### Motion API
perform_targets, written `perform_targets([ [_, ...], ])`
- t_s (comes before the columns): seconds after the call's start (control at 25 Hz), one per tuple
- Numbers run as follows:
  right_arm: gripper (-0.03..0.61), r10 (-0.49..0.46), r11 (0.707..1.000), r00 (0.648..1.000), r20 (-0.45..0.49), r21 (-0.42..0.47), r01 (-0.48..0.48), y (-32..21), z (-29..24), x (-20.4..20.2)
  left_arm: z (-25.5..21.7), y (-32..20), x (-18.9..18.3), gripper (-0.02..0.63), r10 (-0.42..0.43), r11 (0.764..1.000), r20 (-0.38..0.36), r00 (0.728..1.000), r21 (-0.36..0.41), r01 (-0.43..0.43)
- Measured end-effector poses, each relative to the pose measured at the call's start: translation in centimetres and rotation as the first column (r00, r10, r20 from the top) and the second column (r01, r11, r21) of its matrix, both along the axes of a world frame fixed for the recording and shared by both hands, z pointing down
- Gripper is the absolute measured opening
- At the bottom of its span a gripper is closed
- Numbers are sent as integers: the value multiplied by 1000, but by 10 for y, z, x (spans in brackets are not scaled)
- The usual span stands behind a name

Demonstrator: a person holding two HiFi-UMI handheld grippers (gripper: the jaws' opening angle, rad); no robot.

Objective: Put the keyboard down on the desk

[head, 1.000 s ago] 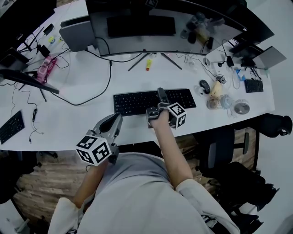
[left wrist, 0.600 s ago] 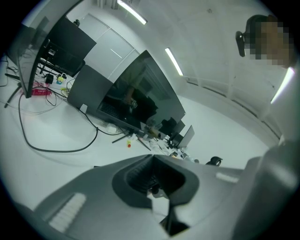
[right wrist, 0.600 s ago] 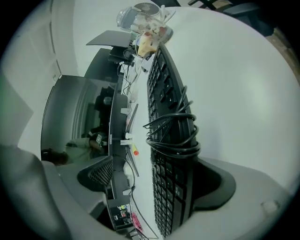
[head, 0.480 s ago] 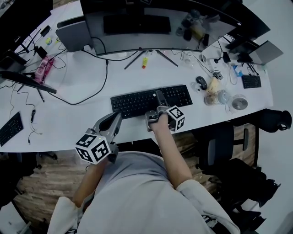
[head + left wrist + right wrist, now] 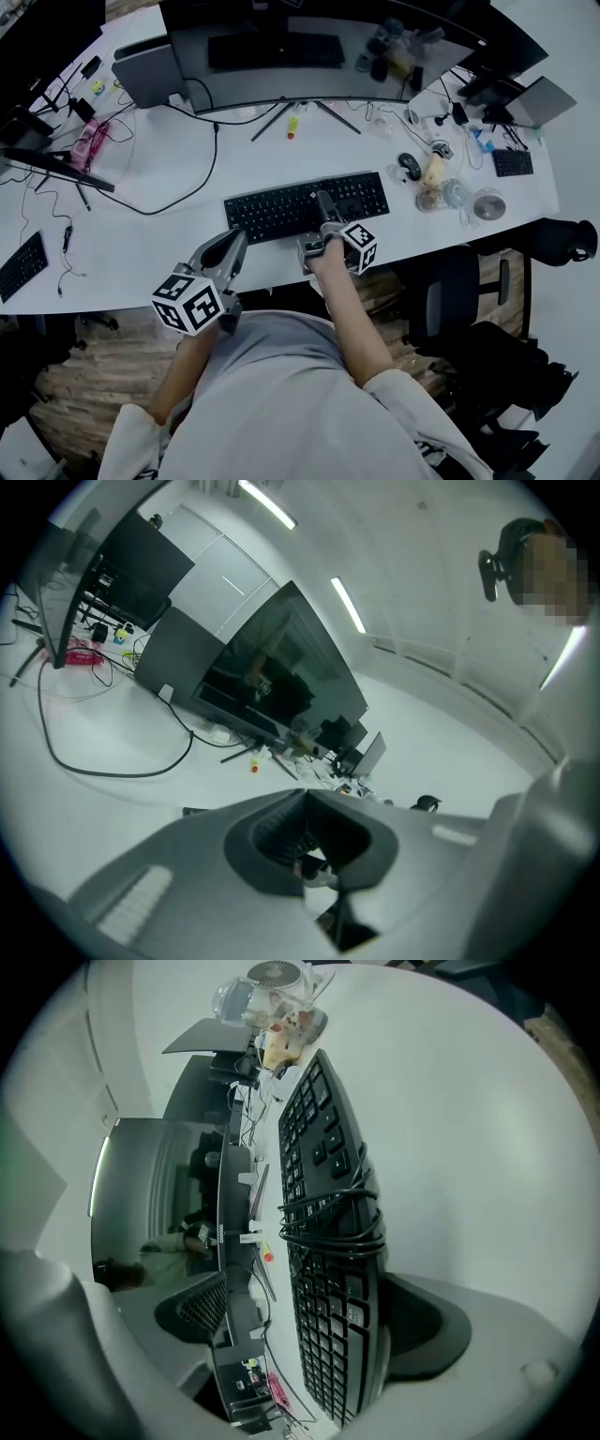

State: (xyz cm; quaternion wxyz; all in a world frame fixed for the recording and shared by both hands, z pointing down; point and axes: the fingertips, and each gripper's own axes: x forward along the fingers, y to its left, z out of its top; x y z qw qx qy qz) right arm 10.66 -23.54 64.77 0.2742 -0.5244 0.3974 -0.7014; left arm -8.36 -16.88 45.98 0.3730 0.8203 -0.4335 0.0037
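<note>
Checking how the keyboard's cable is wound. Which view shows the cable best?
The right gripper view: close up, the cable loops round the middle of the keyboard. The head view shows the whole keyboard, but the cable is too small to make out. The left gripper view does not show it.

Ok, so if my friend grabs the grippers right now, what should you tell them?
Left gripper: shut, empty, hanging over the near edge of the desk.
Right gripper: fingers either side of the keyboard's near edge, one against its underside, a gap on the key side, so it looks unclamped.
Keyboard: in front of the monitor, its cable wound round its middle. It seems to be down on the desk.
Left to do: slide the right gripper out and check the keyboard lies flat.
</note>
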Motion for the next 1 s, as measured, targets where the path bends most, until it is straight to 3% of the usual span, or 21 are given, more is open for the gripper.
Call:
perform_targets([
  [0.44, 506, -22, 1000, 1000, 16, 2, 22, 16, 3, 2, 0, 1, 1, 0, 6, 1000, -12, 1000, 1, -6],
  [1.0, 381, -120, 992, 992, 25, 40, 119, 37, -8, -5, 3, 0, -2, 0, 4, 1000, -25, 1000, -2, -4],
])
